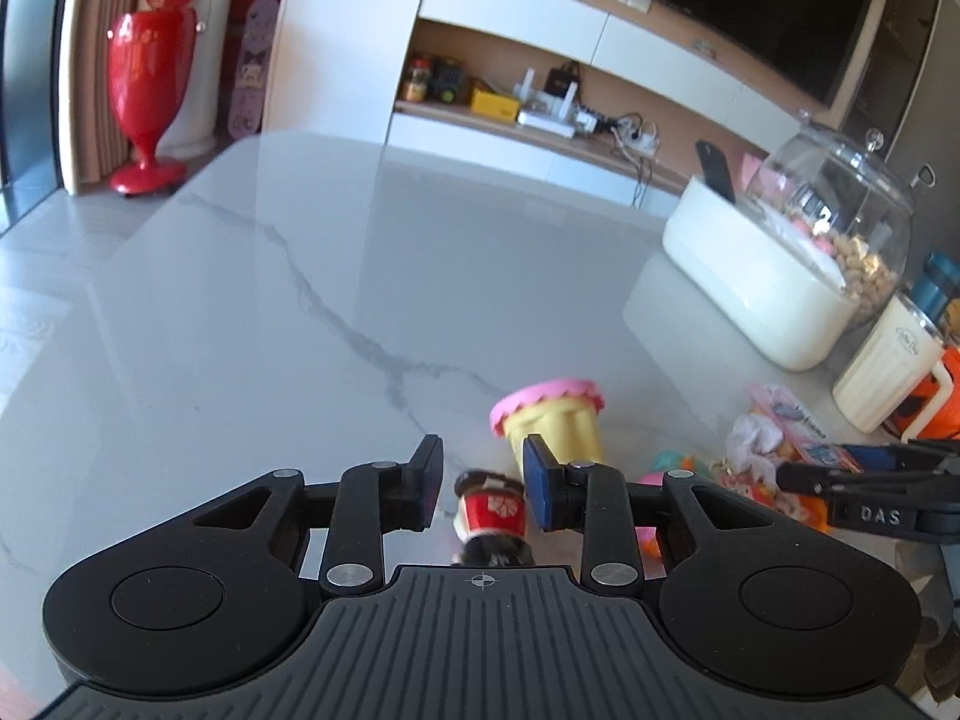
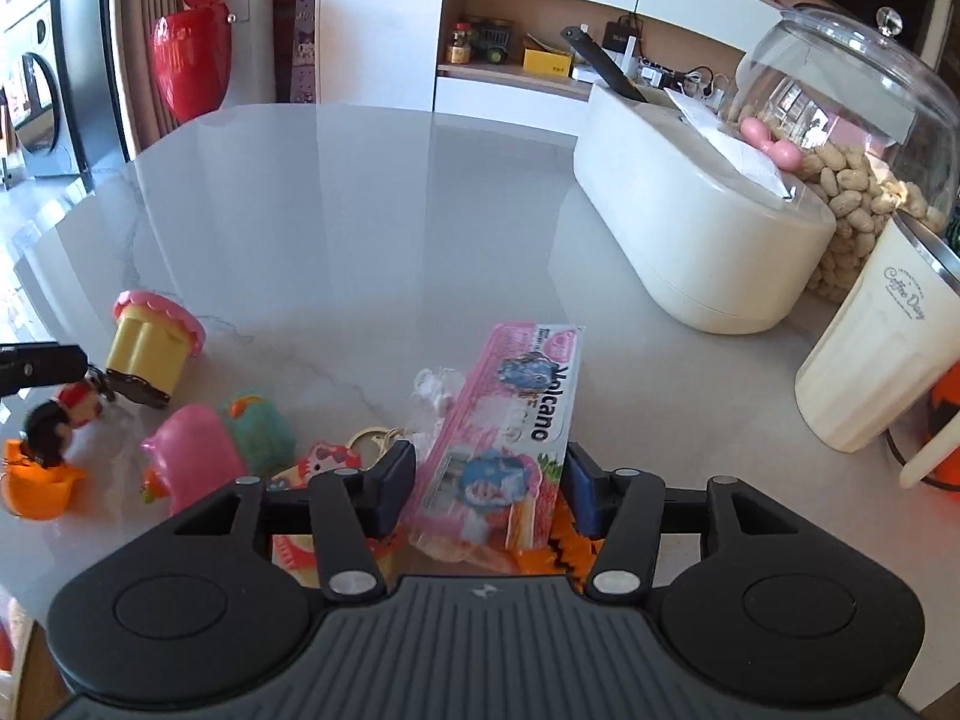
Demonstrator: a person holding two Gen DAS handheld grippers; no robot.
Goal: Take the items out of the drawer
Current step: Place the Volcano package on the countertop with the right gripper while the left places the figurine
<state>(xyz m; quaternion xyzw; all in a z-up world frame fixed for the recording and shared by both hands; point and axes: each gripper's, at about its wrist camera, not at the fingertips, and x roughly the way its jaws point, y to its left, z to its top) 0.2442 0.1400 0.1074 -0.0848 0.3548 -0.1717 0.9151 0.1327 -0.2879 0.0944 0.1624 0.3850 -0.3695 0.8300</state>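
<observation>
In the left wrist view my left gripper (image 1: 483, 477) hangs low over the marble table (image 1: 300, 300). A small blurred doll (image 1: 492, 510) in red with dark hair sits between and beneath its pads, with a gap on the left side. A yellow cupcake toy (image 1: 552, 420) with a pink rim lies on its side just beyond. My right gripper (image 2: 486, 489) straddles a pink "Volcano" packet (image 2: 510, 420) that rests tilted on a heap of toys; the pads stand just off its edges. The doll (image 2: 63, 417) also shows at the left of the right wrist view. No drawer is visible.
Small toys lie at the table's near side: a pink one (image 2: 192, 462), a teal one (image 2: 261, 426), an orange one (image 2: 39, 489). At the right stand a white tub (image 2: 702, 228), a glass dome over peanuts (image 2: 852, 120) and a white jug (image 2: 870, 354).
</observation>
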